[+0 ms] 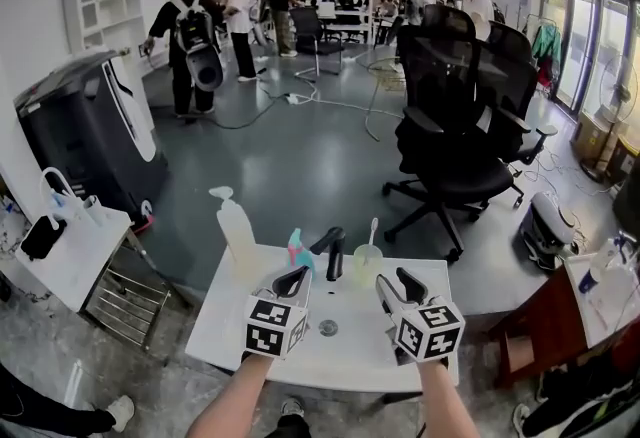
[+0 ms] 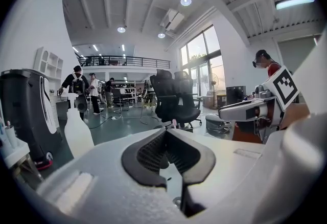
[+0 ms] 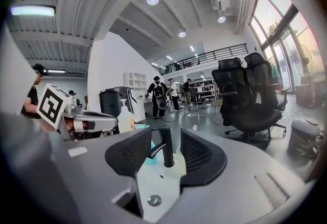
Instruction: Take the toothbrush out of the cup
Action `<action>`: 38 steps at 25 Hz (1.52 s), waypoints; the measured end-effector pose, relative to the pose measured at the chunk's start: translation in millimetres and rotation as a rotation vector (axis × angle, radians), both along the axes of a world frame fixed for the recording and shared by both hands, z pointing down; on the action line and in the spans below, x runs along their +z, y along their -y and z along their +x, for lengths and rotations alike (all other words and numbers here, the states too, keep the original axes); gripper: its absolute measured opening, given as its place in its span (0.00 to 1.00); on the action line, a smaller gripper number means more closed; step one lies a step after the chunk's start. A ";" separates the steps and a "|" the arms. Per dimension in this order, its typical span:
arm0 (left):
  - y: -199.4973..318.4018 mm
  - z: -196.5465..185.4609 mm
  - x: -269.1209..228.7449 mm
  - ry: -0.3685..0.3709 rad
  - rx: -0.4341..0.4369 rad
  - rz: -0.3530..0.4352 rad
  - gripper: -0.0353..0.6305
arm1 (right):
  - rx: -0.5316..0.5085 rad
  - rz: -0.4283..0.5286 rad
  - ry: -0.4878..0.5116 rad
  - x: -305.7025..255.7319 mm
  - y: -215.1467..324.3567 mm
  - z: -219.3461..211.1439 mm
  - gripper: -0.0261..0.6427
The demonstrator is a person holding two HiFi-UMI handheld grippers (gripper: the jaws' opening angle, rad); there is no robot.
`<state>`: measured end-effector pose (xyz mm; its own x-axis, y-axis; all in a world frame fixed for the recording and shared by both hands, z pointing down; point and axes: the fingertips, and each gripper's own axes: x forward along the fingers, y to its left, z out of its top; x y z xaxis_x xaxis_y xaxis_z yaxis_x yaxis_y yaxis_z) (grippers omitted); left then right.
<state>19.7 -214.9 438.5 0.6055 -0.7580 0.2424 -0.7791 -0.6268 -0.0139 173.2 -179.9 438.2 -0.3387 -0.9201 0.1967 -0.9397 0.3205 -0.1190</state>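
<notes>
A translucent pale cup (image 1: 367, 264) stands at the back of the white sink top (image 1: 240, 326), just right of the black faucet (image 1: 335, 251). A white toothbrush (image 1: 372, 231) stands upright in it. My right gripper (image 1: 396, 280) hovers just in front of the cup, open and empty. In the right gripper view the faucet (image 3: 166, 147) shows between its pads (image 3: 134, 152), and the toothbrush head (image 3: 194, 127) peeks over the right pad. My left gripper (image 1: 298, 276) is left of the faucet, and its tips (image 2: 164, 132) meet with nothing held.
A white pump bottle (image 1: 235, 231) and a teal and pink item (image 1: 296, 251) stand at the back left of the sink top. The drain (image 1: 328, 327) lies between the grippers. Black office chairs (image 1: 450, 126) and several people stand beyond, and a black machine (image 1: 90, 136) is at left.
</notes>
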 end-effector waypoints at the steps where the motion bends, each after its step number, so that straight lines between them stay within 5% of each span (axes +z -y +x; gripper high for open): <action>1: 10.3 -0.3 -0.5 -0.001 0.006 0.003 0.05 | 0.006 -0.002 -0.002 0.6 9.3 -0.5 0.28; 21: 126.1 -0.5 -5.8 -0.055 0.174 -0.009 0.05 | 0.164 -0.053 -0.064 0.7 109.8 -14.3 0.32; 38: 146.9 -18.4 3.9 -0.069 0.159 -0.013 0.05 | 0.207 -0.073 -0.087 5.4 125.0 -11.0 0.32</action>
